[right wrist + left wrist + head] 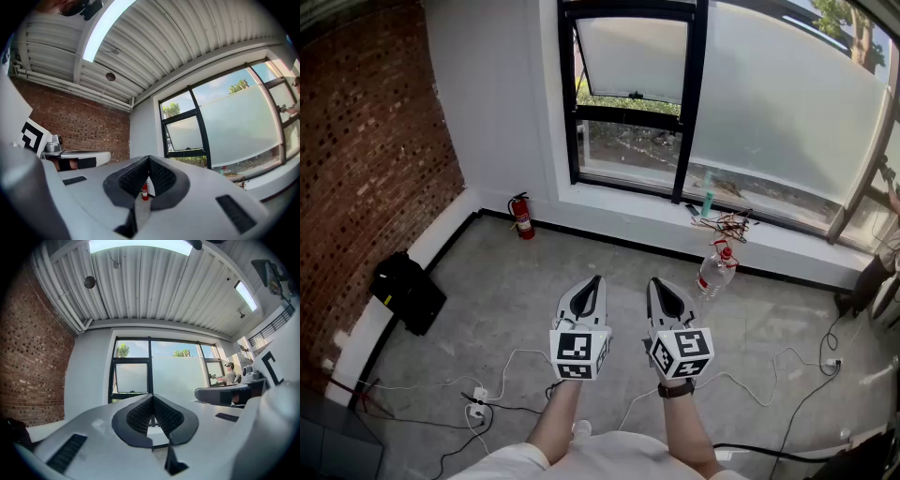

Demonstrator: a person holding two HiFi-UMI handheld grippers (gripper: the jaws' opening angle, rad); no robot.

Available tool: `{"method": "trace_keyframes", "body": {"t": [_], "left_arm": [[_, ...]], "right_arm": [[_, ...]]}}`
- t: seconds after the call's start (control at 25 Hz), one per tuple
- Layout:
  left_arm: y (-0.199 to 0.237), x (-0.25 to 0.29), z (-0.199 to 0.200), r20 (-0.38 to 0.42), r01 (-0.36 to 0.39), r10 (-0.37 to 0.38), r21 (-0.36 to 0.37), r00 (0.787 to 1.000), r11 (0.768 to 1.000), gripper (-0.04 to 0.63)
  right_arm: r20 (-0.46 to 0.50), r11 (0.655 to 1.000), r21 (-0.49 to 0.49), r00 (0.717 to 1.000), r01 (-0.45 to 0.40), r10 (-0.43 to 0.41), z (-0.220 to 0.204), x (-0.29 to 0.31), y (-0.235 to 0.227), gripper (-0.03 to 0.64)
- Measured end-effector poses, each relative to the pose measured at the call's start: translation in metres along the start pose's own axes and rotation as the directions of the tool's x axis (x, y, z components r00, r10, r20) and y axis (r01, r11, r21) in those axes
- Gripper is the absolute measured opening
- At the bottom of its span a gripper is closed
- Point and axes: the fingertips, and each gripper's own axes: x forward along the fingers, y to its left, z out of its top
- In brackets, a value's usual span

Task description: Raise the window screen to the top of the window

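The window screen (778,103) is a pale frosted sheet over the wide right pane, reaching down close to the sill; it also shows as the window screen (178,378) and the window screen (239,126). Left of it, past a black mullion (692,94), a small tilted sash (633,61) stands open. My left gripper (598,279) and right gripper (654,281) hang side by side over the floor, well back from the window, both shut with nothing in them. In the gripper views the left gripper (152,397) and the right gripper (149,158) have their pads pressed together.
A red fire extinguisher (521,217) stands by the wall under the window. A water bottle (716,270) sits below the sill, with tangled items (728,223) on it. A black bag (408,291) lies by the brick wall (366,159). Cables (478,403) cross the floor. A person (886,244) is at the right edge.
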Motion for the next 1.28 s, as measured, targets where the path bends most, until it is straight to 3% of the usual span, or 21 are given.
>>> {"method": "trace_keyframes", "body": {"t": [0.32,0.56,0.76,1.0,1.28], "left_arm": [[-0.028,-0.007,-0.017,-0.037,-0.055,0.054,-0.026,0.998,0.998,0.0],[-0.035,-0.016,-0.038,-0.092,-0.077,0.077,0.007,0.993,0.997,0.0],[-0.017,0.001,-0.044,-0.086,-0.098,0.097,-0.007,0.992,0.995,0.0],[0.035,0.046,-0.059,-0.062,-0.078,0.077,-0.001,0.995,0.997,0.0],[0.139,0.098,-0.045,-0.002,-0.088,0.088,0.001,0.996,0.996,0.0]], "right_arm": [[-0.052,0.998,-0.031,0.997,0.053,-0.055,-0.017,-0.028,-0.034,0.0],[-0.04,0.997,0.057,0.998,-0.05,0.052,-0.035,-0.031,-0.022,0.0],[-0.049,0.994,0.06,0.994,-0.091,0.094,-0.047,-0.007,-0.017,0.0],[-0.082,0.994,0.036,0.991,-0.102,0.104,-0.069,0.067,-0.016,-0.002],[-0.054,0.992,-0.042,0.992,-0.116,0.113,-0.044,0.183,0.008,-0.002]]}}
